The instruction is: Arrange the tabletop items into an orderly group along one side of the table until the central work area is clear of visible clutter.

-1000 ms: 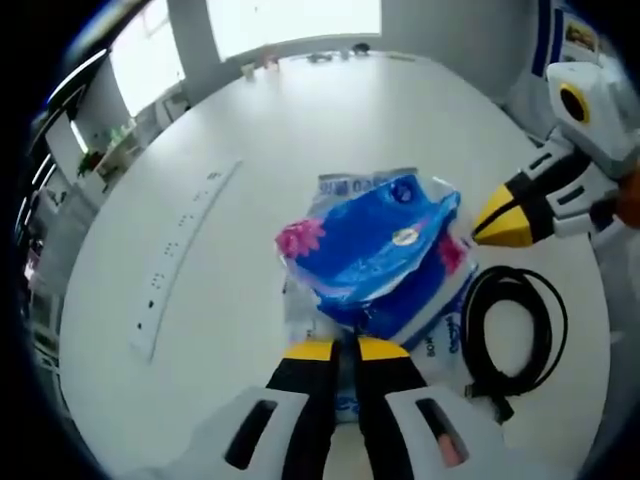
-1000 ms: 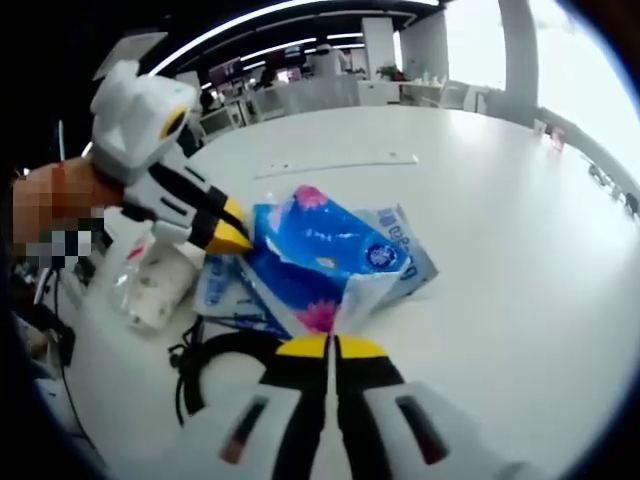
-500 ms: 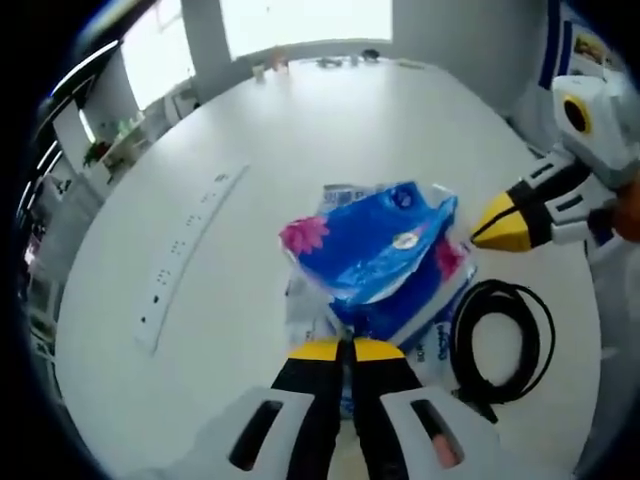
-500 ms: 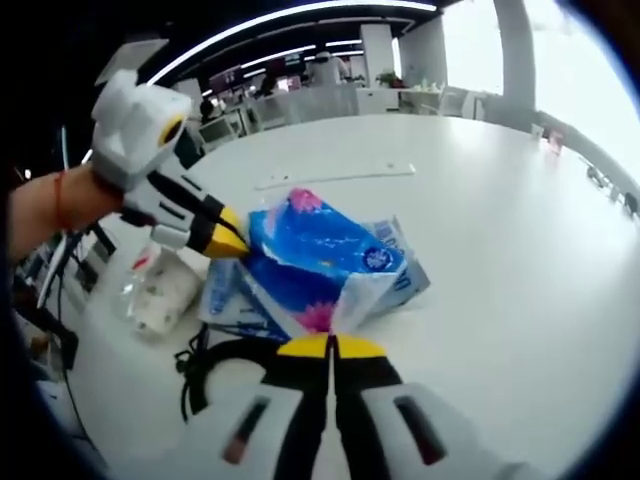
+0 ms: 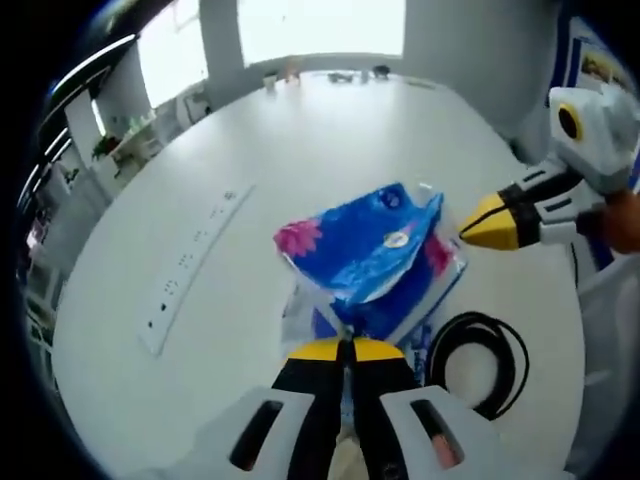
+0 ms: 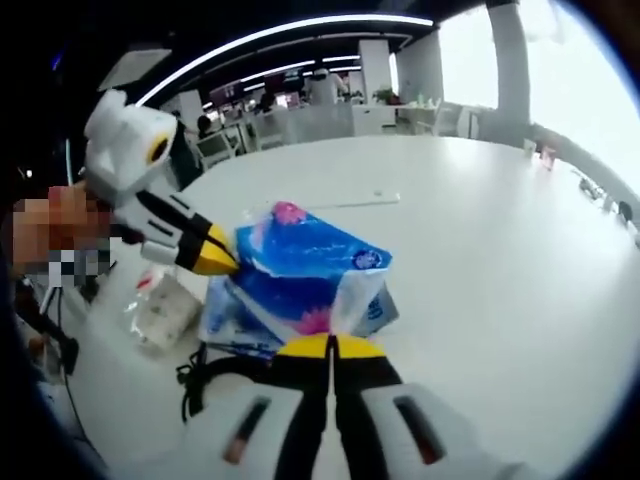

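A: Left gripper view: what's on the white surface (image 5: 330, 140)?
B: A power strip (image 5: 190, 268), a black cable coil (image 5: 478, 362) just beside the blue tissue pack (image 5: 370, 255).
A: Hand-held grippers?
B: Left hand-held gripper (image 5: 347, 351) and right hand-held gripper (image 6: 331, 347) both pinch its wrapper, jaws closed.

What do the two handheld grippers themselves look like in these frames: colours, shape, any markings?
Both match. The left gripper has two black jaws with yellow tips rising from a white body with dark slots. The right gripper shows the same black jaws, yellow tips and white slotted body. Seen from the side, each is white with black-striped jaws tapering to a yellow point.
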The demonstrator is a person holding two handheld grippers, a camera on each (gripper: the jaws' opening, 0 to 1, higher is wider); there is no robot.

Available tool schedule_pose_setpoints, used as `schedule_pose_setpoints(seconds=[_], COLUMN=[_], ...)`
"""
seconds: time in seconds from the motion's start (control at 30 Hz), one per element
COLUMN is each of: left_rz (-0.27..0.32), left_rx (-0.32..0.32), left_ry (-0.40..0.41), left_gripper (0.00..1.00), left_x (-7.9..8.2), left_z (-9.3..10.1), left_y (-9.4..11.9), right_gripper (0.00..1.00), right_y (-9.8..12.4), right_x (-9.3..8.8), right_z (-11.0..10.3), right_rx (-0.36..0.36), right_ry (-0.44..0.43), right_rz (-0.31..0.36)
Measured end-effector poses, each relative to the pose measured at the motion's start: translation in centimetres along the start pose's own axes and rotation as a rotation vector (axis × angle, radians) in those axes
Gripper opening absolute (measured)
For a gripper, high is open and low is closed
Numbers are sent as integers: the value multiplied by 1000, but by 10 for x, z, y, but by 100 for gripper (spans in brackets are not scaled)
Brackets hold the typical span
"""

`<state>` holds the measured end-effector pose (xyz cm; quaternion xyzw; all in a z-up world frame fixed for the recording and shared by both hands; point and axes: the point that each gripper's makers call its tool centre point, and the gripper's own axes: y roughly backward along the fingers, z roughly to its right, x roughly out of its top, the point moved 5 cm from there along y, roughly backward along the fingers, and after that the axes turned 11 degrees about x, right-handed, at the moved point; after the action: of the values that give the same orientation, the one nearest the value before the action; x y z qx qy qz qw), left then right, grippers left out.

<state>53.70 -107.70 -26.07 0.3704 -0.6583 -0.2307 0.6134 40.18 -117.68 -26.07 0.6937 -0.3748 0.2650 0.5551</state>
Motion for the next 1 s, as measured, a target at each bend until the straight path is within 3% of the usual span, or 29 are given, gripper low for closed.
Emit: schedule_pose_setpoints(seconds=[0.63, 1.0], left_rz=[101, 154], left_rx=[9, 1], left_ry=[80, 132], left_gripper=[0, 0], left_x=[47, 80], left_z=[28, 48], left_y=[13, 7], right_gripper=[0, 0], right_y=[38, 62], right_x=[38, 59], right_z=[40, 73], right_rx=[-31, -45], right_ry=[57, 92], right_rz=[88, 121])
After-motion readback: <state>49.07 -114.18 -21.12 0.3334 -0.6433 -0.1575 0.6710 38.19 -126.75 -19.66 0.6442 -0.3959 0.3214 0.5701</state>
